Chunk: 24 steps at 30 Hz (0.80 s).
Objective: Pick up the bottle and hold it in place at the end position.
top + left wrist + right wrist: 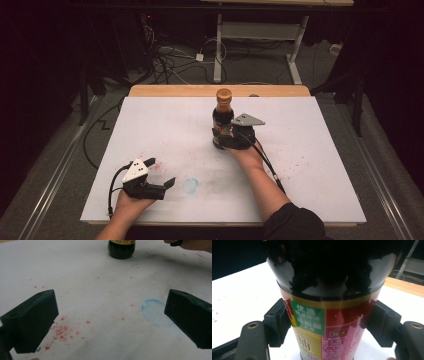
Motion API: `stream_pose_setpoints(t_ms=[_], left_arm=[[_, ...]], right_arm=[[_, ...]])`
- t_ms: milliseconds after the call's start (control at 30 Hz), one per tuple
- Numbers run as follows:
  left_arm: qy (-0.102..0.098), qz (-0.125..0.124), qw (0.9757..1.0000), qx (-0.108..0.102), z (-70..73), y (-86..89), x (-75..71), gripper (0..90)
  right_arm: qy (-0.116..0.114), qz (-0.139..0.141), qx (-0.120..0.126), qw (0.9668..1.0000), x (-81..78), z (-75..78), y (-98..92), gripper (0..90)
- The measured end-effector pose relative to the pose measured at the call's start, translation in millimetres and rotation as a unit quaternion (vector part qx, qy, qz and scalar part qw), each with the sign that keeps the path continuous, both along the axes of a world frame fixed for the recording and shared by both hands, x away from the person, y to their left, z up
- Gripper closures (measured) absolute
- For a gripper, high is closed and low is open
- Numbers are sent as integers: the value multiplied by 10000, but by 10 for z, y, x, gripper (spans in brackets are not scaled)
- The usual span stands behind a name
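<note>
High view first: nearest to me, the person's forearms are coming in over the front edge of the white table (165, 120), and the left hand (131, 204) is holding the left gripper (161, 176) low over the near left part of the board, its jaws standing wide apart and pinching nothing. From the left gripper view its two black pads (33, 320) are sitting far out at either side with bare tabletop between them, a scatter of red specks (62, 332) lying just ahead of the left pad and a faint blue ring stain (153, 312) lying just inside the right one. Moving farther up the table, the right hand (246, 156) is reaching forward, a dark sleeve (295, 222) showing at the elbow, and the right gripper (223, 136) is clamping the lower body of a dark sauce bottle (223, 117). That bottle is standing upright a little right of the table's centre, toward the far half, its tan cap (224, 95) pointing up. Looking along the right gripper view, both jaws are pressing against the sides of the bottle's label (324, 332), which is red and gold with a green patch of print, and the dark glass shoulder is bulging above them. Beyond the table's wooden far edge (220, 90), cables (165, 57) are trailing across the grey floor near the white legs of another desk (218, 50).
</note>
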<state>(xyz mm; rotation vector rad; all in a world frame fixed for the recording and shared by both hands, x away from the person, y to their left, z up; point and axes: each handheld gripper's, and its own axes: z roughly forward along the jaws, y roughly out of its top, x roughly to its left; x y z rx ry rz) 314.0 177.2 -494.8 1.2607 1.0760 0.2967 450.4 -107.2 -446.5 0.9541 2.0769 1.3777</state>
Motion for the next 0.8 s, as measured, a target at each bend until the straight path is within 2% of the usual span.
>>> stream_pose_setpoints(t_ms=[100, 233, 467, 600, 800], left_arm=[[-7, -11, 10000, 26, -1, -1, 1, 0], [7, -3, 10000, 1, 1, 2, 4, 0], [10, -1, 10000, -17, 3, 4, 4, 0], [8, 1, 10000, -28, 4, 5, 3, 0], [23, -28, 10000, -30, 9, 5, 2, 0]], right_arm=[[38, 40, -12, 10000, 6, -1, -10, 256], [107, -4, 26, 9999, 13, 12, -44, 163], [42, -5, 59, 10000, -38, 53, -87, 128], [108, 3, 98, 9999, -71, 62, -119, 125], [72, 35, 155, 9998, -153, 90, -191, 152]])
